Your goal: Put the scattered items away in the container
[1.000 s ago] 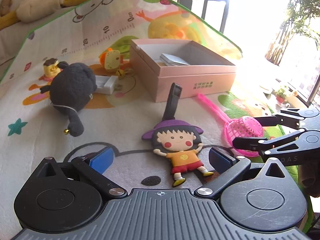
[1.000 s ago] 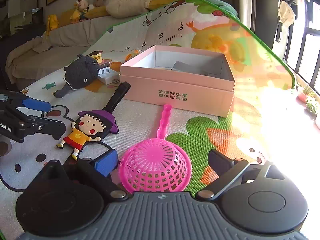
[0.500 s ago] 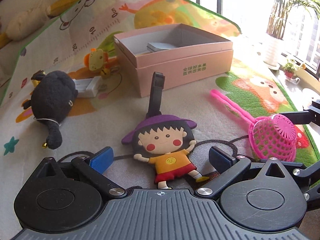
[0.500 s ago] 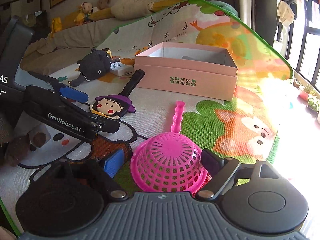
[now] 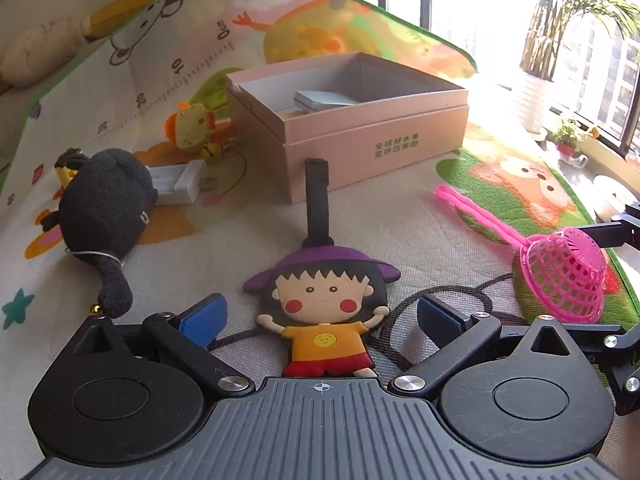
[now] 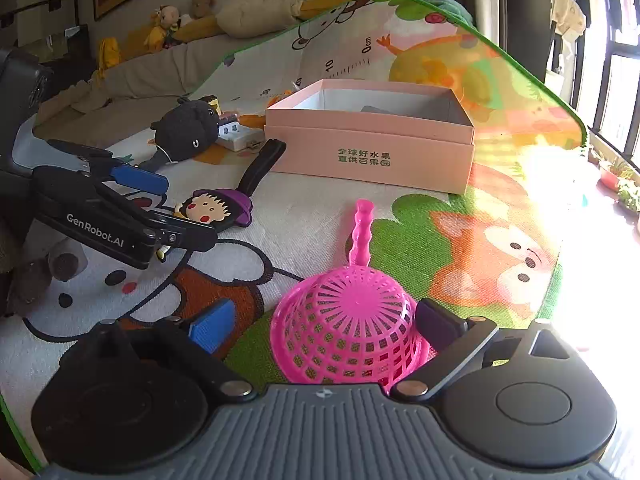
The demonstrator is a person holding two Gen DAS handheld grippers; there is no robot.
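Observation:
A pink open box (image 5: 360, 128) (image 6: 372, 136) stands on the play mat, with a grey flat item (image 5: 324, 100) inside. My left gripper (image 5: 320, 320) is open, its jaws either side of a flat cartoon girl tag (image 5: 324, 304) (image 6: 216, 208) with a black strap. My right gripper (image 6: 324, 324) is open around the bowl of an upturned pink strainer (image 6: 348, 328) (image 5: 560, 268). A black plush toy (image 5: 104, 204) (image 6: 188, 132), a white charger (image 5: 180, 184) and an orange toy (image 5: 192, 128) lie to the left of the box.
The cartoon play mat (image 5: 400, 220) covers the surface, its far end curling up behind the box. A sofa with soft toys (image 6: 180, 20) is behind. Potted plants (image 5: 568, 140) and a bright window are to the right.
Both grippers have moved forward and lower: the left now has the girl tag between its jaws, the right has the strainer bowl between its jaws. Nothing on the mat has moved.

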